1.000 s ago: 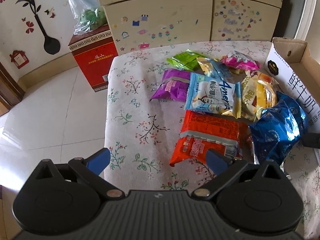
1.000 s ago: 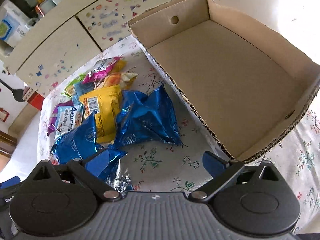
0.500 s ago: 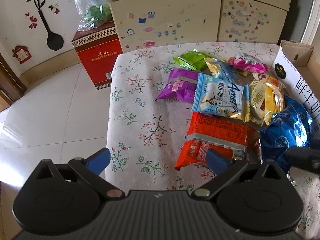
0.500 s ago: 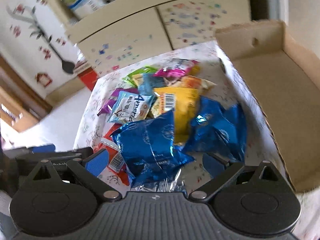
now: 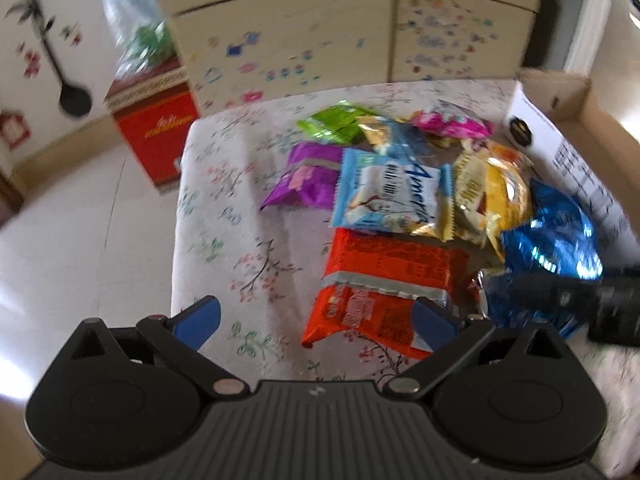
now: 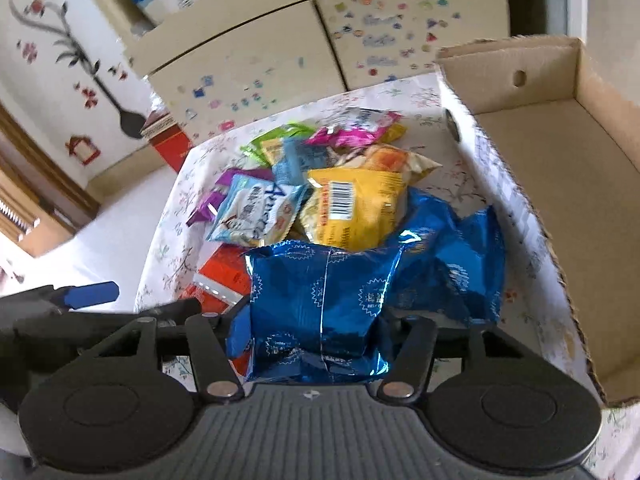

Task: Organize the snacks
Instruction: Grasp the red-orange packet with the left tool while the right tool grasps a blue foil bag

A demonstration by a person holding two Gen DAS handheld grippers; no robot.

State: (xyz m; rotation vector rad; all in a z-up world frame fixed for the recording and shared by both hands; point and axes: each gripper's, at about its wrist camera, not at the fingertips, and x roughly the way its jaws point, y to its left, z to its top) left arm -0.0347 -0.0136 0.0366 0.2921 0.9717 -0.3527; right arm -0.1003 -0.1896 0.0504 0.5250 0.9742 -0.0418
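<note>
- The right tongs (image 6: 316, 332) have just been closing, and their jaws now pinch a blue snack bag (image 6: 320, 312) at the near end of the snack pile.
- Half a second ago those jaws stood spread around the same bag.
- The cardboard box (image 6: 560, 184) sits empty just right of the pile, on the flowered surface (image 5: 240, 208).
- The left tongs (image 5: 316, 320) hover spread and empty over the orange packet (image 5: 384, 280).
- With the bag gripped, lifting it into the box looks like the next step.
</note>
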